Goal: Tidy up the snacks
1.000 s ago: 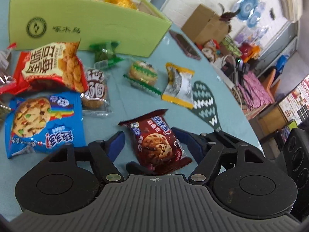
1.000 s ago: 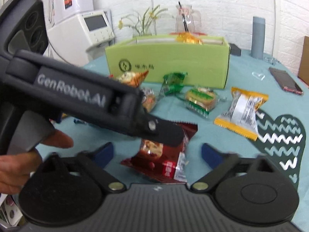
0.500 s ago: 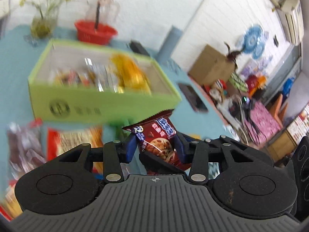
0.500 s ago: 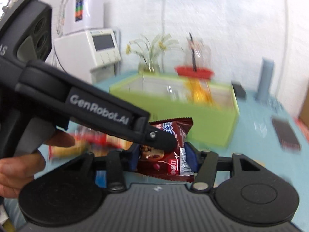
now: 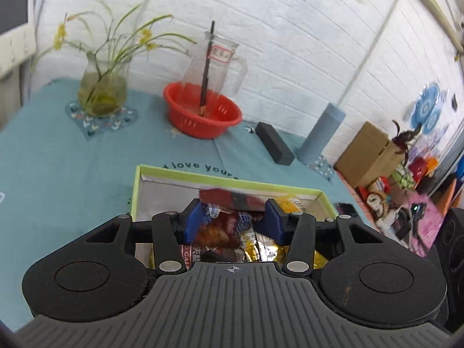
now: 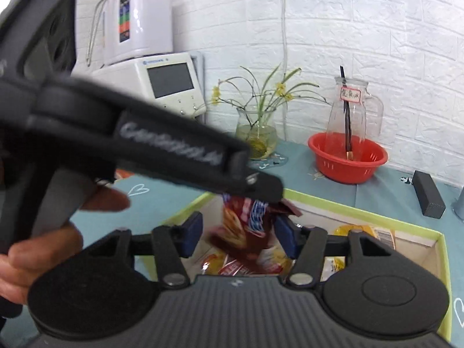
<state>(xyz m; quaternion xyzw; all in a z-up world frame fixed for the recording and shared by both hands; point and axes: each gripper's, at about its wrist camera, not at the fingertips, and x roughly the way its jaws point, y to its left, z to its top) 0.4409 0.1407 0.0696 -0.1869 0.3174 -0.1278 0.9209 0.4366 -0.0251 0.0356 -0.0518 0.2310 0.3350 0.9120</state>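
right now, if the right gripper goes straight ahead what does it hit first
Probably the cookie pack hanging from the left gripper; past that, snacks in the box. Depth is unclear.

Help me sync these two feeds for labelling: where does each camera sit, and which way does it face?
Left wrist: sits on the left gripper, looking down over the green box toward the red basket and brick wall; its blue fingers show.
Right wrist: sits on the right gripper, facing the same box and wall; its fingers, the left gripper's body and the person's left hand show.
Shared: the box, red cookie packet, red basket, glass pitcher and flower vase.
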